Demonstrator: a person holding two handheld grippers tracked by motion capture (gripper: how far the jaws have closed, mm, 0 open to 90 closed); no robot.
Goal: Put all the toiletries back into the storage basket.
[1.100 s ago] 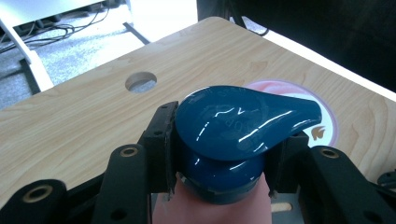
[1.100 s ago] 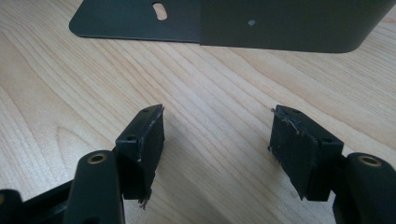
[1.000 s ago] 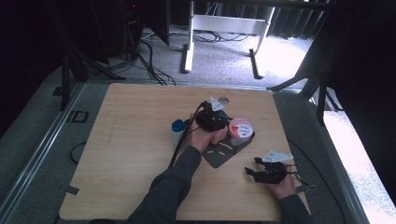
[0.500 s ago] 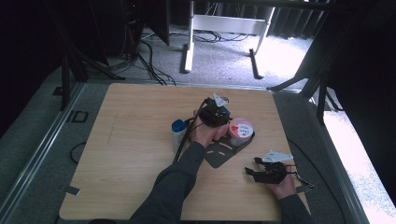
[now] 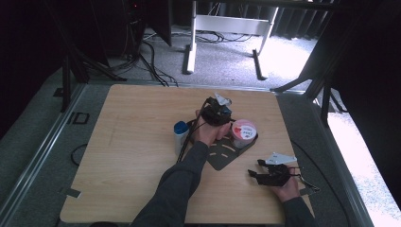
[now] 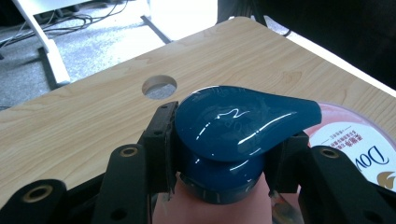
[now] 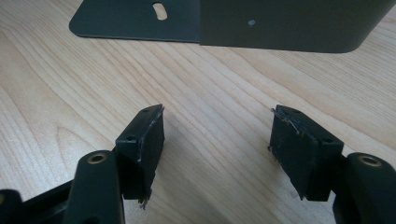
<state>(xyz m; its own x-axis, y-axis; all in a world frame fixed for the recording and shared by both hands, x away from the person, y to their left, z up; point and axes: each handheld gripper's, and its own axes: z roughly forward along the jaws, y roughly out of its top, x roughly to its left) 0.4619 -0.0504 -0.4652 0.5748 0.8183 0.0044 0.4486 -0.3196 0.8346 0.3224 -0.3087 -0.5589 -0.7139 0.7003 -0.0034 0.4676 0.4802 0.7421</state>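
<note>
My left gripper (image 5: 220, 112) stands mid-table, next to a pink Dove jar (image 5: 243, 132). In the left gripper view its jaws are shut on the collar of a dark blue pump head (image 6: 238, 121), one pad on each side. The pump tops a pinkish bottle (image 6: 210, 212), and the jar's lid (image 6: 355, 144) lies just behind to the right. My right gripper (image 5: 265, 174) rests low near the table's front right. Its jaws (image 7: 217, 140) are open over bare wood with nothing between them.
A black slotted metal plate (image 5: 222, 156) lies between the two hands, and its edge (image 7: 243, 23) shows ahead of the right jaws. A white bottle with a blue cap (image 5: 180, 132) stands left of the left hand. A round hole (image 6: 159, 86) pierces the tabletop behind the pump.
The left hand and forearm have shifted slightly toward the jar, still gripping the pump bottle. The right gripper has stayed where it was.
</note>
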